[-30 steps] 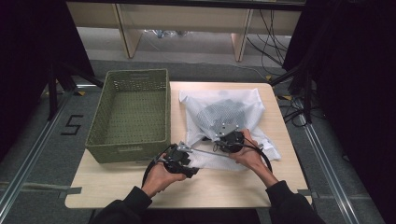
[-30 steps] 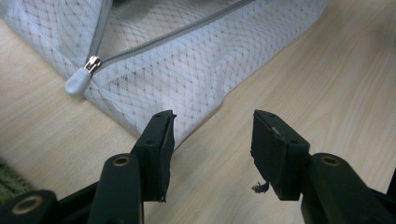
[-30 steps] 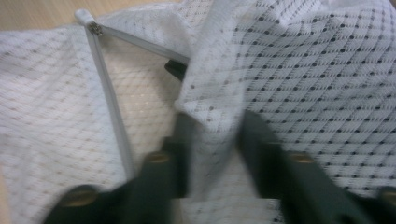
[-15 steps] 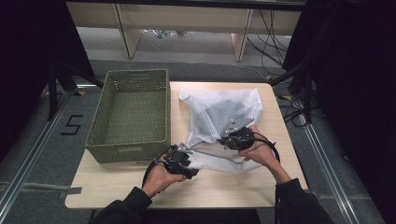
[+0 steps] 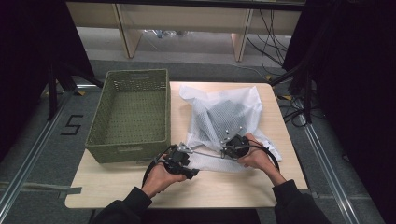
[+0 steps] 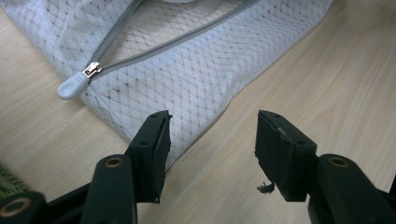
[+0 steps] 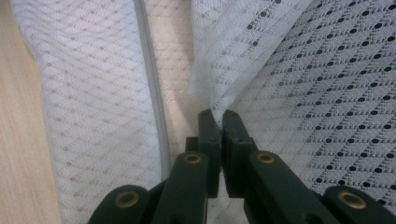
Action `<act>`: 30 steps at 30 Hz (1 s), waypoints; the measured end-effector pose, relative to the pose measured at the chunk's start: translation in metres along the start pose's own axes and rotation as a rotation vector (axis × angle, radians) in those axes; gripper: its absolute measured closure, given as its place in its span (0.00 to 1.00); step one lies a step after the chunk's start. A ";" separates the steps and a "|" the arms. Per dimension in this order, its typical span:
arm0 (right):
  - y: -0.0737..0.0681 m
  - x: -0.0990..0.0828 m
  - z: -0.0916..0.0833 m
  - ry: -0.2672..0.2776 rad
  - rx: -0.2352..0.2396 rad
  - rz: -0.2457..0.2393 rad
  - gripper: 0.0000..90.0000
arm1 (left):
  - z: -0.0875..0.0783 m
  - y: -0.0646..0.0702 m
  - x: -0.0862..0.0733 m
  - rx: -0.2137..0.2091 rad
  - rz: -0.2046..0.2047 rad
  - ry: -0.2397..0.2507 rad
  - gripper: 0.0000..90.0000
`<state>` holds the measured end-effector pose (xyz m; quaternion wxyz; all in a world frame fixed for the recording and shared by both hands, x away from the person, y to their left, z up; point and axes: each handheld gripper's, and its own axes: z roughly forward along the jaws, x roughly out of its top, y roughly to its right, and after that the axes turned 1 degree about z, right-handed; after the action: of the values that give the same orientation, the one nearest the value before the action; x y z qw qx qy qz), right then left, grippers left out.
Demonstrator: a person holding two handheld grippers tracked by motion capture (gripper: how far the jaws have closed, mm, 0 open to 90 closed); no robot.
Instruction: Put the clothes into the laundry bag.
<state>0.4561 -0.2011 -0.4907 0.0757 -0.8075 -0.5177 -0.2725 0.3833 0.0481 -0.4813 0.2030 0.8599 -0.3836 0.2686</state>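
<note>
A white mesh laundry bag [image 5: 219,116] lies on the wooden table [image 5: 224,186] with a dark dotted item inside it. My right gripper [image 5: 229,148] is at the bag's near edge. In the right gripper view this right gripper [image 7: 218,116] is shut on a fold of the white mesh [image 7: 224,70], next to the grey zipper [image 7: 152,93]. My left gripper [image 5: 190,171] rests near the bag's front left corner. The left gripper [image 6: 212,140] stands open just short of that corner [image 6: 187,79], with only tabletop between its jaws. The zipper pull [image 6: 74,86] lies to their upper left.
A green woven basket [image 5: 130,112] stands on the table's left side, close to the left hand. Cables trail from both grippers over the near table. Bare wood lies along the front edge. Dark floor and shelving surround the table.
The right hand has shifted slightly toward the near edge of the bag, and its gripper now pinches the mesh. The left hand has stayed where it was.
</note>
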 end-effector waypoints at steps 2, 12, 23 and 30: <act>0.001 0.000 -0.003 0.006 0.013 0.025 0.96 | 0.001 0.002 0.000 0.001 -0.017 0.028 0.49; 0.005 -0.004 -0.032 0.140 -0.023 0.122 0.61 | -0.014 0.012 -0.005 -0.008 0.010 0.055 0.45; 0.015 -0.016 -0.060 0.247 -0.068 0.240 0.44 | -0.035 0.009 -0.018 0.033 -0.013 0.105 0.37; 0.018 -0.026 -0.069 0.254 -0.064 0.307 0.39 | -0.044 0.006 -0.027 0.056 -0.028 0.133 0.27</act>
<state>0.4388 -0.2574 -0.4436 0.1556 -0.8380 -0.3658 -0.3737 0.3495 0.0837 -0.4633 0.2077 0.8509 -0.3496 0.3327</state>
